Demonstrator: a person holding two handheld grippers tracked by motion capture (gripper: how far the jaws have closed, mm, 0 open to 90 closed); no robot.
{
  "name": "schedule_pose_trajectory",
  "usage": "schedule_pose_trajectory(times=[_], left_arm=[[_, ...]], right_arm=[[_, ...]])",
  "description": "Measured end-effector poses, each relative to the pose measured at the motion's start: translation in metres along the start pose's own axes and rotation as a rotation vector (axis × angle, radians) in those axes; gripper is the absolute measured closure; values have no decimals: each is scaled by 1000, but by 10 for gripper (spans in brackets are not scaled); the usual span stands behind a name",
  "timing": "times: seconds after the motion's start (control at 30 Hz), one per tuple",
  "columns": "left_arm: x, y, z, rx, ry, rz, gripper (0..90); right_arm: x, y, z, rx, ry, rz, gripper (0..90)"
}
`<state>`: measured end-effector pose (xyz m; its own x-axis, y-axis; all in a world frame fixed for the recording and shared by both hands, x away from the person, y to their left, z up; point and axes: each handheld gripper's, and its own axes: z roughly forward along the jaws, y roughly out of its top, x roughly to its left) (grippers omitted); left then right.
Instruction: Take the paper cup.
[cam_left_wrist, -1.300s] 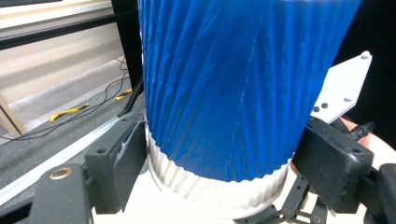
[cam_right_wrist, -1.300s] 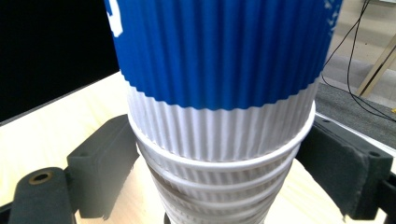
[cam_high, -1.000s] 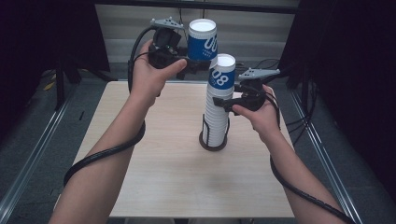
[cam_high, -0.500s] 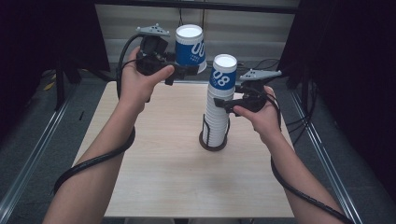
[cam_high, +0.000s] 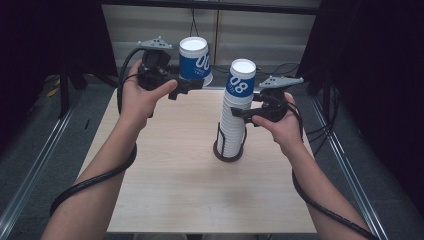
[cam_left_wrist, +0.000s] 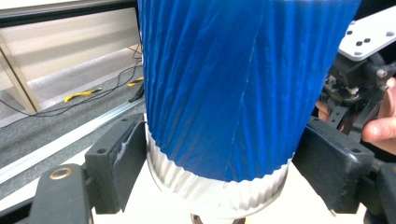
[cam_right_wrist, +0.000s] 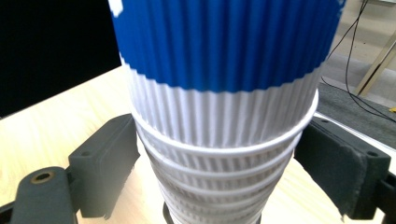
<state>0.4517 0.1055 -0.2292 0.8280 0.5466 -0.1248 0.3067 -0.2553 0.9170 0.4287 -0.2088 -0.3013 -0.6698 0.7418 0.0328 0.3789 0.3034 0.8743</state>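
The left gripper (cam_high: 192, 82) clenched a lifted cup (cam_high: 196, 60); the right gripper (cam_high: 239, 114) clamped the stack (cam_high: 233, 120). Carrying the cup clear called for a level, gentle grip.

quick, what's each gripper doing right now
left gripper: shut on the single blue cup, held in the air.
right gripper: jaws around the cup stack; whether they press on it cannot be told.

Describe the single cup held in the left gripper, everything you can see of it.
The cup is ribbed paper, upside down, with a blue sleeve printed with white numerals and a white band by its rim. The left gripper clamps it at that lower band, both pads pressed on. It hangs in the air, slightly tilted, left of the stack of cups, apart from it.
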Motion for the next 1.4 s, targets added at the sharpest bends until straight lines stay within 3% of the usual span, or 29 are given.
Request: schedule_pose_trajectory(times=[0.17, 0.9, 1.4], left_arm=[[2, -8, -5, 3, 2, -4, 207], [11, -48, -9, 51, -4, -22, 207], [13, -70, -9, 117, 0, 7, 212]], right_arm=[[0, -2, -2, 2, -9, -5, 130], [1, -20, -20, 15, 40, -18, 129], [1, -32, -26, 33, 59, -29, 130]])
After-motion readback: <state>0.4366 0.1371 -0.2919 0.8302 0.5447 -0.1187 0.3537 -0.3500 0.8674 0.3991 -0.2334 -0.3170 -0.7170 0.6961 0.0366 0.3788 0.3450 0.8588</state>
